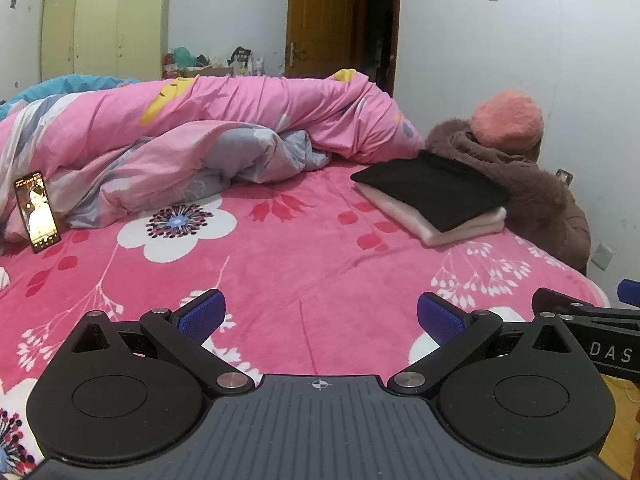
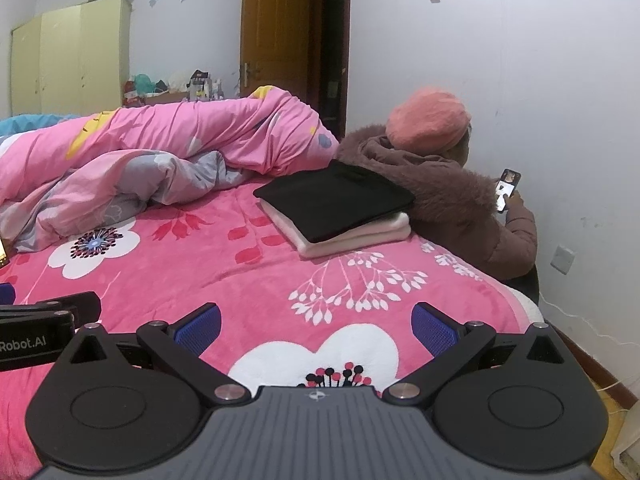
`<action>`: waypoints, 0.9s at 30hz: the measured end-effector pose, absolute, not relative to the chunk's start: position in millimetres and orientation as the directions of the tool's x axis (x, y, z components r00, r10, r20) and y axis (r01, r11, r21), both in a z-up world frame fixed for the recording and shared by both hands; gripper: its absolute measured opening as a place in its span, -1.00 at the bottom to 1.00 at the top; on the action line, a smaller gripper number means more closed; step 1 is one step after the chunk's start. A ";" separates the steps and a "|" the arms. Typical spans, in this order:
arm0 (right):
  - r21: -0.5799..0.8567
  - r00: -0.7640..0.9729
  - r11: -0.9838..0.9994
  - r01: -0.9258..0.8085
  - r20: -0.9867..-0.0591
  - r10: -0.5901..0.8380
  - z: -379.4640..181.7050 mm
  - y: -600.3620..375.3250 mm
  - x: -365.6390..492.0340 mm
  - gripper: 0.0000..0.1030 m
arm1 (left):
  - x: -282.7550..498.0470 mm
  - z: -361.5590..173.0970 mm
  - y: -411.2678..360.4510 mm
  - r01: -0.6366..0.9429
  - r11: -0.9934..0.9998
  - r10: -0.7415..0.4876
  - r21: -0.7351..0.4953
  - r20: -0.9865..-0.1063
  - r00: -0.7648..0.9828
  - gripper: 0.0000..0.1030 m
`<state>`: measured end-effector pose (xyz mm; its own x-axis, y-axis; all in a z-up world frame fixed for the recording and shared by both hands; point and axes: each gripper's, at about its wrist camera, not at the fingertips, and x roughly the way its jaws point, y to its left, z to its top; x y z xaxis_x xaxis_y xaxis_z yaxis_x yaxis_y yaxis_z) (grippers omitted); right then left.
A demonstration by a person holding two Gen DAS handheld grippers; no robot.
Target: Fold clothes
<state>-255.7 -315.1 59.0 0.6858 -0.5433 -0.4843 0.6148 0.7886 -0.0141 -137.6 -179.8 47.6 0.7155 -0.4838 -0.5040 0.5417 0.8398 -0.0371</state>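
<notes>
A folded black garment lies on top of a folded white garment, stacked at the far right of the pink flowered bed. My left gripper hovers low over the near part of the bed, open, with nothing between its blue pads. My right gripper is likewise open and empty, beside it to the right, well short of the stack. Part of the right gripper's body shows at the right edge of the left wrist view.
A rumpled pink quilt is heaped across the back of the bed. A lit phone leans against it at the left. A person in a brown coat and pink hat sits by the bed's right side, behind the stack.
</notes>
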 end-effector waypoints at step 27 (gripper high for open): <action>-0.022 0.679 0.780 0.625 -0.478 -0.557 61.4 -316.9 -254.9 1.00 | -136.0 49.7 -178.5 0.548 0.835 -0.493 -0.044 -0.501 0.711 1.00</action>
